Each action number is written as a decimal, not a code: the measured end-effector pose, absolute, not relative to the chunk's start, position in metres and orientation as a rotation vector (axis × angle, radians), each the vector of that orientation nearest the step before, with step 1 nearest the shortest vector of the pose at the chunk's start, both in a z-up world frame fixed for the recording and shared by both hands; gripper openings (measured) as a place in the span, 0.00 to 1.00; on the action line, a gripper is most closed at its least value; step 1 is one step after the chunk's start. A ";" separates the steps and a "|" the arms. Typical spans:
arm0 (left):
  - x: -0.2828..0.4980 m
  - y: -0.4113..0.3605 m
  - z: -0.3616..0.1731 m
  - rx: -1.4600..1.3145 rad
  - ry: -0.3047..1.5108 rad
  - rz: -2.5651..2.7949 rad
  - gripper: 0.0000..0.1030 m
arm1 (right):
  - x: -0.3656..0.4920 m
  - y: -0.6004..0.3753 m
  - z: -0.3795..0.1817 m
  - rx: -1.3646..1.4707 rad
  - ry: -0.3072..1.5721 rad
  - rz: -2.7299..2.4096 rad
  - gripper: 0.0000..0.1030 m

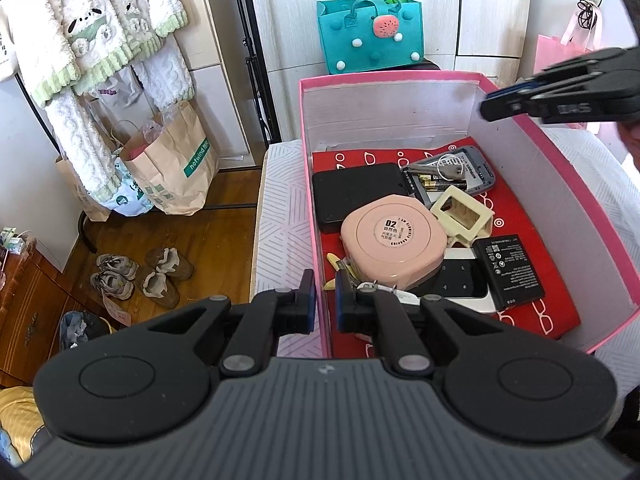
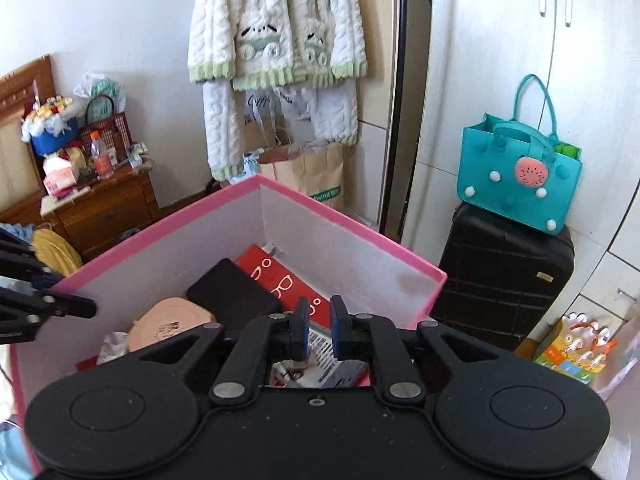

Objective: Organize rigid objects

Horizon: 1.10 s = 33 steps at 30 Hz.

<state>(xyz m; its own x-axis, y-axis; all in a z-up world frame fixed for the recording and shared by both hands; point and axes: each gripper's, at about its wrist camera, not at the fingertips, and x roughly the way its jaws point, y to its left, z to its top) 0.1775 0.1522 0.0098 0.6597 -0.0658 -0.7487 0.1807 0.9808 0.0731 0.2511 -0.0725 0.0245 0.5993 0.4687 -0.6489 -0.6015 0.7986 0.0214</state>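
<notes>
A pink box point(image 1: 576, 184) with white inner walls stands on the bed and holds several rigid objects on a red cloth: a round pink case point(image 1: 394, 240), a black flat case point(image 1: 356, 194), a cream frame point(image 1: 464, 212), a black battery point(image 1: 514, 270), a white device point(image 1: 468, 284), a grey phone shell with keys and batteries point(image 1: 456, 174). My left gripper point(image 1: 325, 300) straddles the box's near left wall, jaws narrowly apart, holding nothing. My right gripper point(image 2: 319, 328) hovers over the box's right side, narrowly open and empty; it also shows in the left wrist view point(image 1: 500, 102).
A teal felt bag point(image 2: 520, 172) sits on a black suitcase point(image 2: 504, 280) behind the box. Paper bags point(image 1: 172, 168), hanging fleece clothes point(image 1: 92, 40) and shoes point(image 1: 140, 276) are on the left by the wooden floor. A wooden nightstand point(image 2: 100, 208) carries clutter.
</notes>
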 end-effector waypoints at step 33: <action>0.087 0.113 0.067 0.201 0.725 -0.152 0.24 | 0.081 -0.121 0.064 -0.052 0.605 0.683 0.57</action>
